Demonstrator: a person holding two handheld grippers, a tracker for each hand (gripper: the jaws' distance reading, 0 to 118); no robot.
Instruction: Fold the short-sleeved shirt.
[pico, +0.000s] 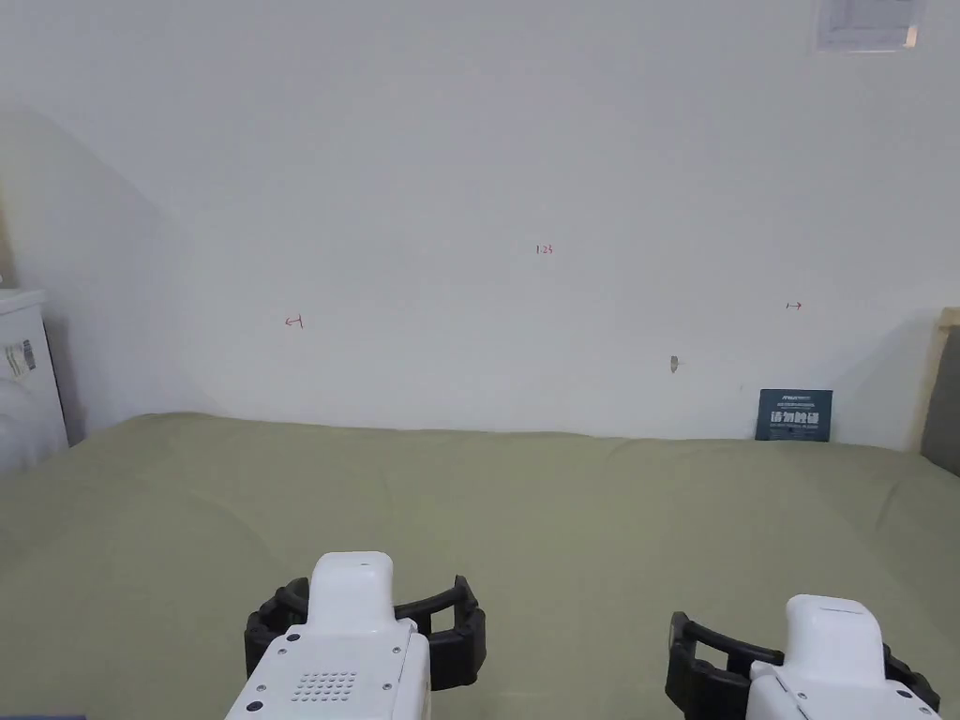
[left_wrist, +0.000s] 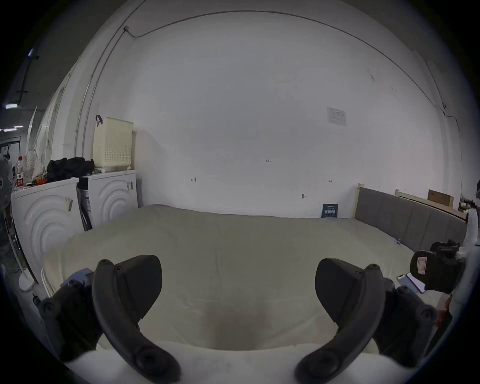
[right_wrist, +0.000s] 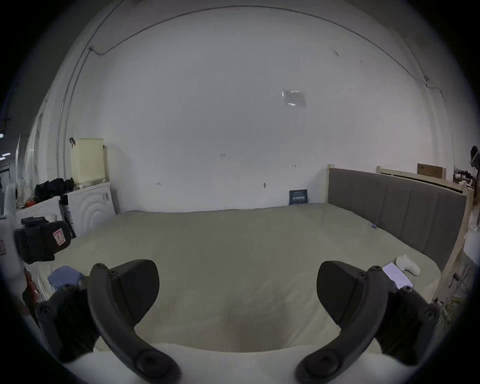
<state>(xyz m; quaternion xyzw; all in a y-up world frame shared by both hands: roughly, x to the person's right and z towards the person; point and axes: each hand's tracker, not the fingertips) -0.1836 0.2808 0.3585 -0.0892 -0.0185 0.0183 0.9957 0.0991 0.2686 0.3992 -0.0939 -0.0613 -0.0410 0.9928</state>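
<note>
Both grippers hover side by side over a bed with an olive-green sheet (pico: 525, 506). My left gripper (pico: 375, 589) is open, and its dark jaws (left_wrist: 237, 267) stand wide apart with only bare sheet between them. To its right, my right gripper (pico: 806, 630) is also open and holds nothing (right_wrist: 237, 267). A crumpled blue cloth (right_wrist: 65, 276) lies at the bed's near left corner, left of both grippers; I cannot tell whether it is the shirt. The same cloth (left_wrist: 81, 275) peeks out behind the left jaw in the left gripper view.
Two white washing machines (left_wrist: 49, 215) stand left of the bed, with a cream laundry basket (left_wrist: 113, 143) and dark bags on top. A grey padded headboard (right_wrist: 394, 205) bounds the right side. A phone (right_wrist: 397, 276) and a white object (right_wrist: 407, 263) lie near the right edge. A dark card (pico: 793, 414) leans on the wall.
</note>
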